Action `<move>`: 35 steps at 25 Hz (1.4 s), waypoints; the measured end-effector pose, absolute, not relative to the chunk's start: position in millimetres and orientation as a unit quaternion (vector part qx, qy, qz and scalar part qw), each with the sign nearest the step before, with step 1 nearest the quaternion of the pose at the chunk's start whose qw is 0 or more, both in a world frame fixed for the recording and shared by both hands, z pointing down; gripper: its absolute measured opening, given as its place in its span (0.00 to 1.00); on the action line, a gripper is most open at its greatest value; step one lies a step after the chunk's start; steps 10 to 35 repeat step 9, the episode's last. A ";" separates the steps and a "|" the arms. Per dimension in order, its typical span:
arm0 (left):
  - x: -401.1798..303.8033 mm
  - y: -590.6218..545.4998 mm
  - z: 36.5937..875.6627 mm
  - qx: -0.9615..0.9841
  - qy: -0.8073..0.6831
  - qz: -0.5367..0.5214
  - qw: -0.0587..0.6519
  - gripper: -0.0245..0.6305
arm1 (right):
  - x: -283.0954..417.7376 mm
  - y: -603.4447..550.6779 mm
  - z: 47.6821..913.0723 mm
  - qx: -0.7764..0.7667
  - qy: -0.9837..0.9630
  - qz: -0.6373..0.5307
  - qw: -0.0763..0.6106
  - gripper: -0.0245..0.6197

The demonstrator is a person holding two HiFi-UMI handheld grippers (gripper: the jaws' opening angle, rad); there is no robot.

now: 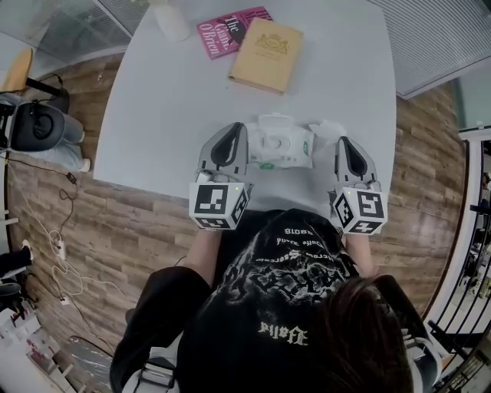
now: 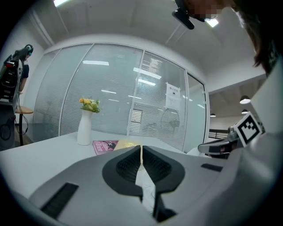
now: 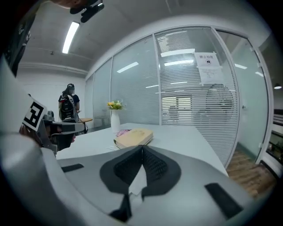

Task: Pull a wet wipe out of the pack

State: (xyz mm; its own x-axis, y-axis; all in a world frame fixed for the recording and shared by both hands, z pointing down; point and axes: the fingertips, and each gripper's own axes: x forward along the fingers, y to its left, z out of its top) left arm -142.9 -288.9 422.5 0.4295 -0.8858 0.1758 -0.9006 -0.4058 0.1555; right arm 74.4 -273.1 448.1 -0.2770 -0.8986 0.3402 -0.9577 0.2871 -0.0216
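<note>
The white wet wipe pack (image 1: pixel 281 146) lies flat near the table's front edge, between my two grippers. A crumpled white wipe (image 1: pixel 326 130) rests on the table at the pack's right end, just ahead of my right gripper (image 1: pixel 342 141). That gripper is shut, and in its own view (image 3: pixel 142 148) nothing shows past the tips. My left gripper (image 1: pixel 237 127) lies along the pack's left side, also shut, with the jaws meeting at the tip (image 2: pixel 141 147). Neither gripper view shows the pack or the wipe; the jaws hide them.
A tan book (image 1: pixel 266 55) and a pink book (image 1: pixel 230 31) lie at the far side of the white table (image 1: pixel 169 107). A white vase (image 1: pixel 170 19) with flowers stands to their left. Glass walls with blinds surround the room.
</note>
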 end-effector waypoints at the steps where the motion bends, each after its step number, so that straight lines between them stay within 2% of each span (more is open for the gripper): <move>1: -141.6 -287.9 422.4 0.839 -0.532 0.034 0.113 0.06 | 75.5 -273.2 446.3 0.589 -0.790 0.108 0.132 0.04; 35: -136.4 -286.2 423.2 0.841 -0.528 0.035 0.111 0.06 | 77.8 -274.0 444.2 0.589 -0.790 0.097 0.140 0.04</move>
